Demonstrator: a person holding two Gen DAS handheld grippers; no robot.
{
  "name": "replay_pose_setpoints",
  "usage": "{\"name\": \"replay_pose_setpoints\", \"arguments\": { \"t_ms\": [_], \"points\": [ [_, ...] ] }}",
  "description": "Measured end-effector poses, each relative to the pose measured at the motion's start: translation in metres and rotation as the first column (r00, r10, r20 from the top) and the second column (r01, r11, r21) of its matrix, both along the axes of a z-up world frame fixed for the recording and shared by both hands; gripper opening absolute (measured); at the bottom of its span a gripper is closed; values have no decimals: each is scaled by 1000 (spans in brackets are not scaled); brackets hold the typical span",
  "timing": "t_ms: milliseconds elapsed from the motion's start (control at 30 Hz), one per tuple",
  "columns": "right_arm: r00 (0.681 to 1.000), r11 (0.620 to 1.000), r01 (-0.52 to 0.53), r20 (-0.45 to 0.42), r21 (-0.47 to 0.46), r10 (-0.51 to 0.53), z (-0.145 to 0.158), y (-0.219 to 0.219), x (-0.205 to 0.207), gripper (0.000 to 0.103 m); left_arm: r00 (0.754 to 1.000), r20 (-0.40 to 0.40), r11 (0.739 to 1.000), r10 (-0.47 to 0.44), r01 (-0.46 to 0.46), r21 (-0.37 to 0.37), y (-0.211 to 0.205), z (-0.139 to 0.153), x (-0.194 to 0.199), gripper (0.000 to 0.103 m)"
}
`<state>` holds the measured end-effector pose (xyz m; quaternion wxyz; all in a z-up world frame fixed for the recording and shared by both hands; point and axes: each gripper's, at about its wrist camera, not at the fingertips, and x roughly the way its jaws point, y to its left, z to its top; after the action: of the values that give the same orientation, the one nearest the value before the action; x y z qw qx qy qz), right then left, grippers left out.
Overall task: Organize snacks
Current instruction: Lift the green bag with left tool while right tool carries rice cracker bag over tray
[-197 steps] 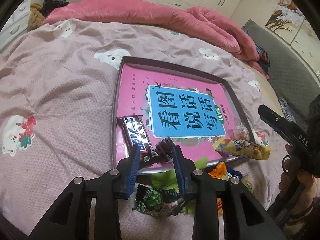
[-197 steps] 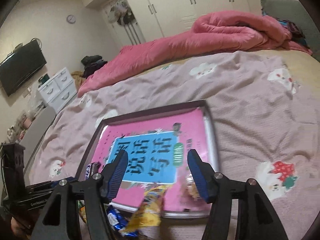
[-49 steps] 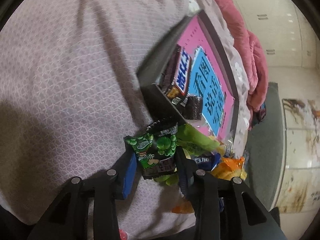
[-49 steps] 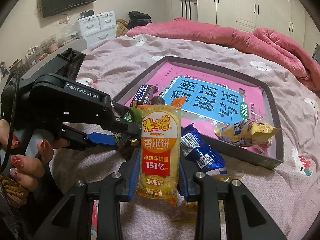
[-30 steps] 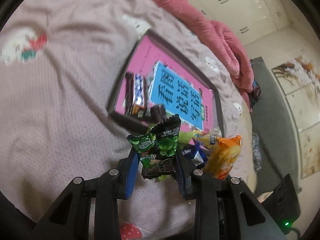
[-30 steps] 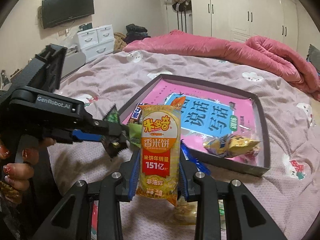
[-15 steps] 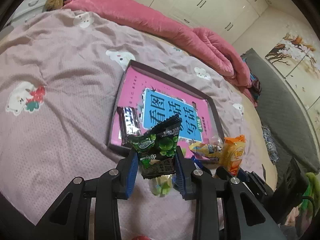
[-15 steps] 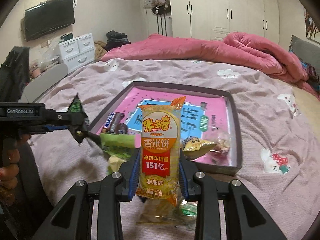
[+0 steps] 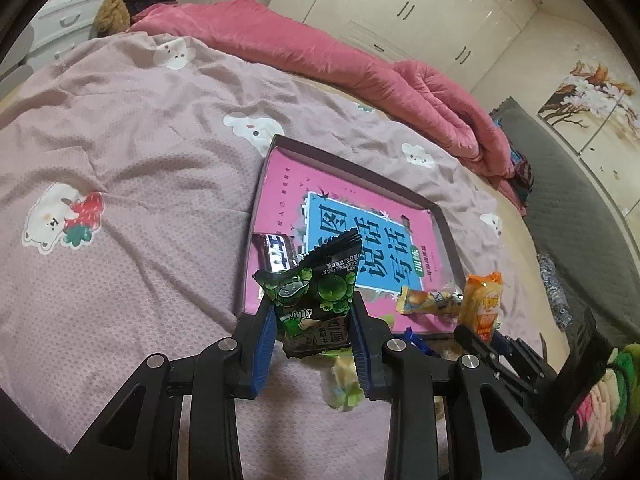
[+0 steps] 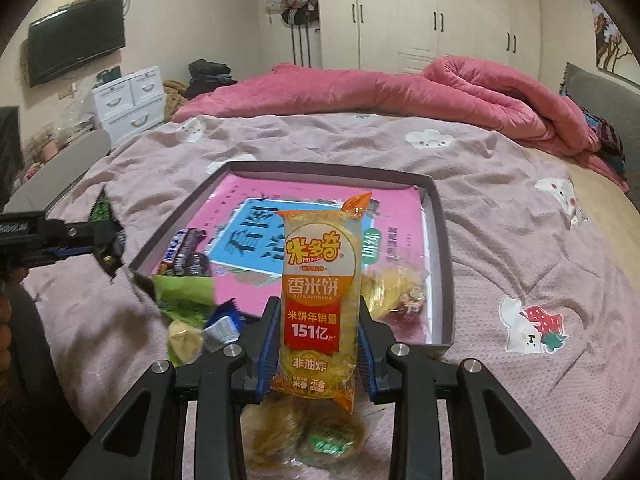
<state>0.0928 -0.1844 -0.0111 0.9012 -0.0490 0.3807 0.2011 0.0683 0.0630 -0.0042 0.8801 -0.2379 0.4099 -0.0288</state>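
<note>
My left gripper point(image 9: 314, 316) is shut on a green and black snack packet point(image 9: 316, 294), held upright above the bed near the tray's front left corner. My right gripper point(image 10: 318, 332) is shut on a yellow rice cracker pack point(image 10: 320, 296), also upright, just in front of the tray's near edge; it shows in the left wrist view point(image 9: 482, 304) too. The dark shallow tray point(image 10: 440, 248) has a pink and blue book cover as its floor. In it lie a chocolate bar point(image 10: 182, 254) at the left and a yellow wrapped snack point(image 10: 394, 286) at the right.
Loose snacks lie on the pink bedsheet in front of the tray: a green packet point(image 10: 186, 292), a blue one point(image 10: 222, 324), a pale one point(image 10: 184, 340) and several under my right gripper point(image 10: 304, 432). A rolled pink quilt point(image 10: 440, 96) lies across the far side.
Both grippers closed on packets from the pile, lifted them and now hold them higher, facing the tray. In the last half second both views have drawn slightly closer to the tray.
</note>
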Motion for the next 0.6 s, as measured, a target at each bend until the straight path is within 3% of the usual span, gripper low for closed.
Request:
{"name": "replay_pose_setpoints", "arguments": {
  "t_ms": [600],
  "points": [
    [999,998,52,-17,25,-52,-9,-12,31,34,1000,12,999,11,-12,51,2,-1,20,35]
  ]
}}
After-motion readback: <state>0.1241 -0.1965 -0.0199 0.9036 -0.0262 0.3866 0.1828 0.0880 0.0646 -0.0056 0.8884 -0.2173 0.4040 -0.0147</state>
